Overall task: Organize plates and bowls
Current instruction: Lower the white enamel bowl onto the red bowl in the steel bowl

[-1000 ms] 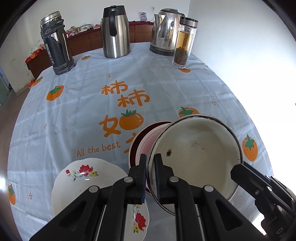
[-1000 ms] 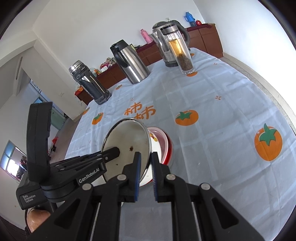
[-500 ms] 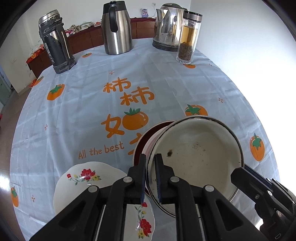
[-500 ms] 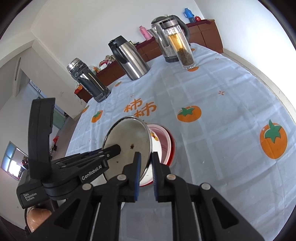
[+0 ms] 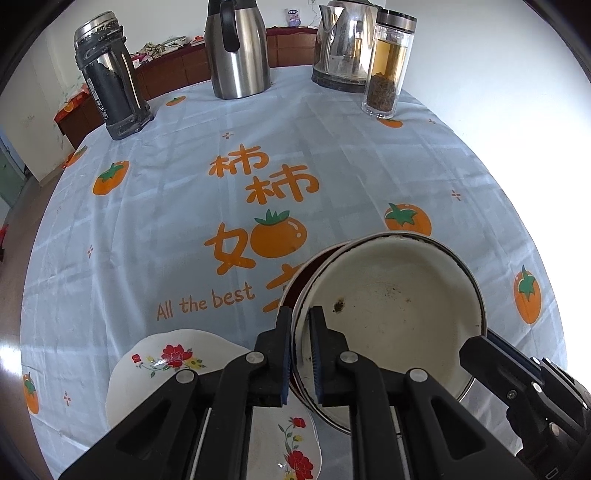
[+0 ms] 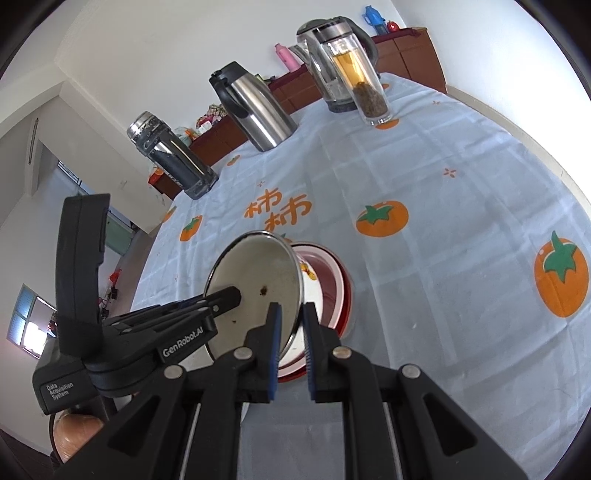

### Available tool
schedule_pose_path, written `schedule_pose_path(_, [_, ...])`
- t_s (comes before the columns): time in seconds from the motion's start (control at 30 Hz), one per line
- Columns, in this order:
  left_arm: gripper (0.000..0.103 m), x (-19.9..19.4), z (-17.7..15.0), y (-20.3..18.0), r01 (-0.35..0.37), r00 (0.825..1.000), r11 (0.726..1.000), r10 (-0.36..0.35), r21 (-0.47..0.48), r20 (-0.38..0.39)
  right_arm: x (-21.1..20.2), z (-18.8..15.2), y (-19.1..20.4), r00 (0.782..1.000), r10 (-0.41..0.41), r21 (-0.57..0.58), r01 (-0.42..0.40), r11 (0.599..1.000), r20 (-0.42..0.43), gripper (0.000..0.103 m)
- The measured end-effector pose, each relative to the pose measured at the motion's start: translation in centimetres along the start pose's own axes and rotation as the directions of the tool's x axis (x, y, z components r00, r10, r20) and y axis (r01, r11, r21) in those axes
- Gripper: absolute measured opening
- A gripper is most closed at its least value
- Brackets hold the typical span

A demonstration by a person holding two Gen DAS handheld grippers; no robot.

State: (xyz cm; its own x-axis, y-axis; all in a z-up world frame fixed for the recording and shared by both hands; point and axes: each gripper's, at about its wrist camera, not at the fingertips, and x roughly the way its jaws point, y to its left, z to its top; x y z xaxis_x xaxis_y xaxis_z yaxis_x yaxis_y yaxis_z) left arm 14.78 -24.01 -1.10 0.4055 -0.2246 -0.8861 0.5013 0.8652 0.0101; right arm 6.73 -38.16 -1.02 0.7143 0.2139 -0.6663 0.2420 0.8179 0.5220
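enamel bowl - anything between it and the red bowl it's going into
Nothing visible. The enamel bowl, gripped on opposite rims by the left hand-held gripper and the right hand-held gripper, hangs tilted right over the red bowl. The flowered plate lies off to the side.

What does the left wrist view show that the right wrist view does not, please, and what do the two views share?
Only the left wrist view shows the flowered plate lying on the tablecloth beside the bowls.

Only the right wrist view shows the pink bottle and blue bottle on the sideboard, and the window.

Both show the enamel bowl, gripped at opposite rims by the left gripper and right gripper, above the red bowl, plus the kettle and tea bottle.
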Motion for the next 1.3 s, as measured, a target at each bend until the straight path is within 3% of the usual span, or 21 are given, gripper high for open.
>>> schedule_pose_path(0.5, [0.011,0.6,0.0,-0.5,-0.036,0.999,0.999,0.035,0.023,0.015,0.9,0.0,-0.6,1.0,-0.003,0.012,0.003,1.0,-0.021,0.012])
schedule_pose_path(1.3, [0.012,0.8,-0.1,-0.9,-0.06,0.998,0.998,0.059,0.038,0.023,1.3,-0.1,0.3,0.996,-0.088,-0.048,0.088,0.995,0.0,0.012])
